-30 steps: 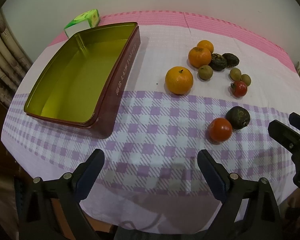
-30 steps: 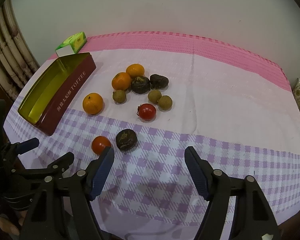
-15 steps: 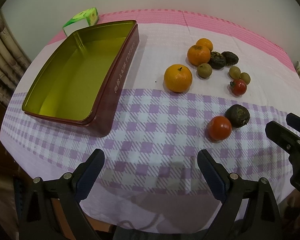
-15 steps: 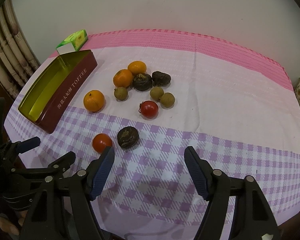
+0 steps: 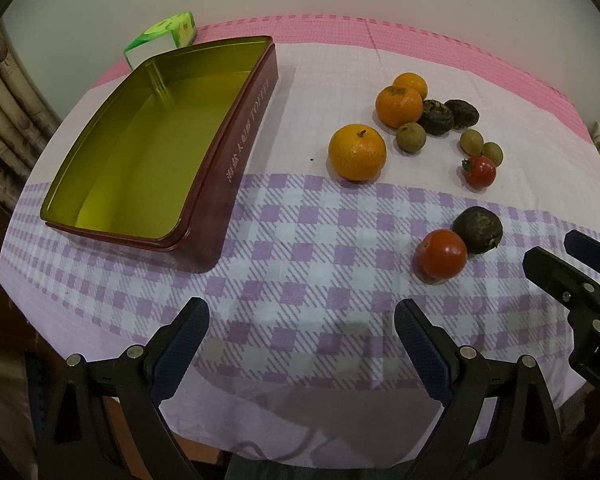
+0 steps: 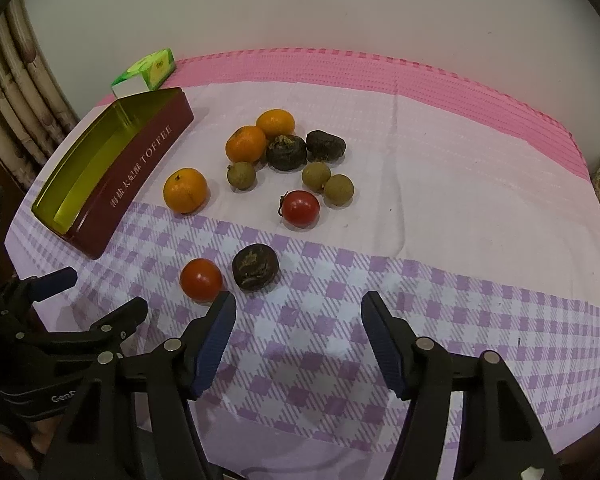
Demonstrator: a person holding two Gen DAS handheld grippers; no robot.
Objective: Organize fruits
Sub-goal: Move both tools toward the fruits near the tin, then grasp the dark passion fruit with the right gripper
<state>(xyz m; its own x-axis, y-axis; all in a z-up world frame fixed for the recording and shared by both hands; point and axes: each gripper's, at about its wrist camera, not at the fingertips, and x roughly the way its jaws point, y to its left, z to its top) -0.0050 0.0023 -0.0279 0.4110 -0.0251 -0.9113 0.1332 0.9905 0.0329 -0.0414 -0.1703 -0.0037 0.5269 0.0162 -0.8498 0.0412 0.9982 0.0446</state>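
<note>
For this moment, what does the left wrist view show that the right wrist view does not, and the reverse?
Only the left wrist view shows the whole gold floor of the open maroon toffee tin, with nothing in it. Only the right wrist view shows the bare pale stretch of the pink and purple checked tablecloth right of the fruit, and a gloved hand behind the left gripper. Both show the three oranges, two red tomatoes, dark and brown fruits, and the green and white carton. The right gripper is closing on nothing.

Left tongs [image 5: 300,340] spread wide, empty, right tongs [image 6: 296,340] closing, nothing between
</note>
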